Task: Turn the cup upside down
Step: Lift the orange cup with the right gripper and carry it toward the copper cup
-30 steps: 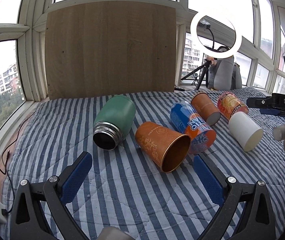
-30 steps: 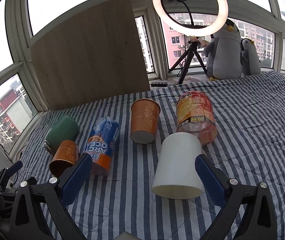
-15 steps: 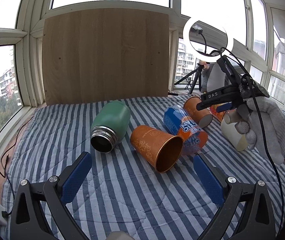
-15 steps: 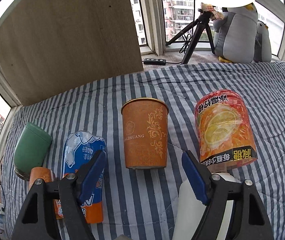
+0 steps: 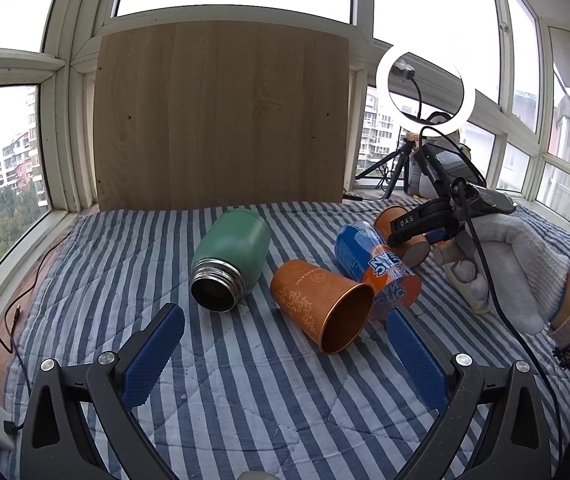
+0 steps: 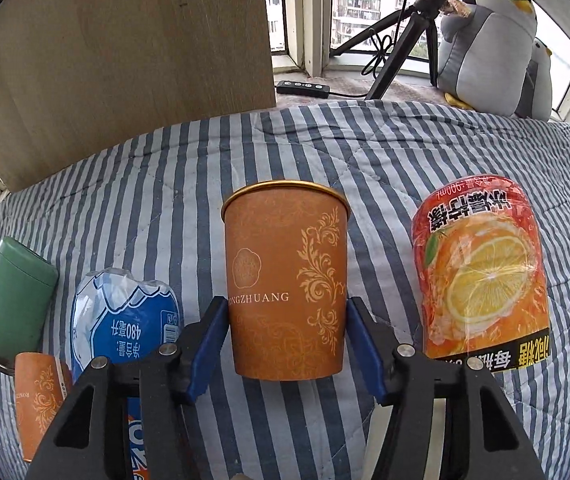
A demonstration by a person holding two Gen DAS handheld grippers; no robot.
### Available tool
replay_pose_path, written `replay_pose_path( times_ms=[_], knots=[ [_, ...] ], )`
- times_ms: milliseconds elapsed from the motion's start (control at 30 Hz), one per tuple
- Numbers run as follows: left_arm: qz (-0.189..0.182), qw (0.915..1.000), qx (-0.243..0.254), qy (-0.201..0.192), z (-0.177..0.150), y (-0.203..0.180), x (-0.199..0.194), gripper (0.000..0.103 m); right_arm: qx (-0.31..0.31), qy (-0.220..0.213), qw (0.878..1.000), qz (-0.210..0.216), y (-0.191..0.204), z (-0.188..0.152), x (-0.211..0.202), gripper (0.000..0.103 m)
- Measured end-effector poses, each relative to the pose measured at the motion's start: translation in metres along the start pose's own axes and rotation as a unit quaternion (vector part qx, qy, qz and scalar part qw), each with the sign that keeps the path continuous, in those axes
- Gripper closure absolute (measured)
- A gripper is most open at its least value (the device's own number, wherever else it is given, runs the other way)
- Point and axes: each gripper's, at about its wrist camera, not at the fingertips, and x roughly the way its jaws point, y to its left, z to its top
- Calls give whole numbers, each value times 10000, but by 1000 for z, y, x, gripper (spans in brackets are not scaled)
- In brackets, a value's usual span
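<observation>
One orange cup (image 6: 285, 292) on the bed: my right tool (image 6: 287, 344) brackets it, contact unclear; next, close, lift, invert. Left tool (image 5: 285, 356) open, empty.

A blue-and-white striped quilted bedcover (image 6: 157, 184) is showing under an orange paper cup with gold scrollwork (image 6: 285, 296), a matte green steel flask (image 5: 232, 254), a blue-labelled plastic bottle (image 6: 125, 320) and an orange-fruit-printed red bottle (image 6: 481, 280).
</observation>
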Motion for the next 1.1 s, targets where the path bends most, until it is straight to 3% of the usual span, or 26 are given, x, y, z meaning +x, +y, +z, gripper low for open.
replay_pose_path(
  times_ms=[300,533,833,1100],
  knots=[
    [43,10000,-34,19,0,3,3,1,98,-167,9998,93,2,-3,-12,48],
    [127,9999,15,11,-1,3,5,1,163,-349,9983,433,1,-21,-47,48],
    [189,9998,12,-20,-2,2,6,1,-81,-341,9937,1063,4,-103,-99,48],
    [131,9995,278,-90,-8,-15,-2,1,1,-128,9890,1474,9,-168,-104,48]
  ],
)
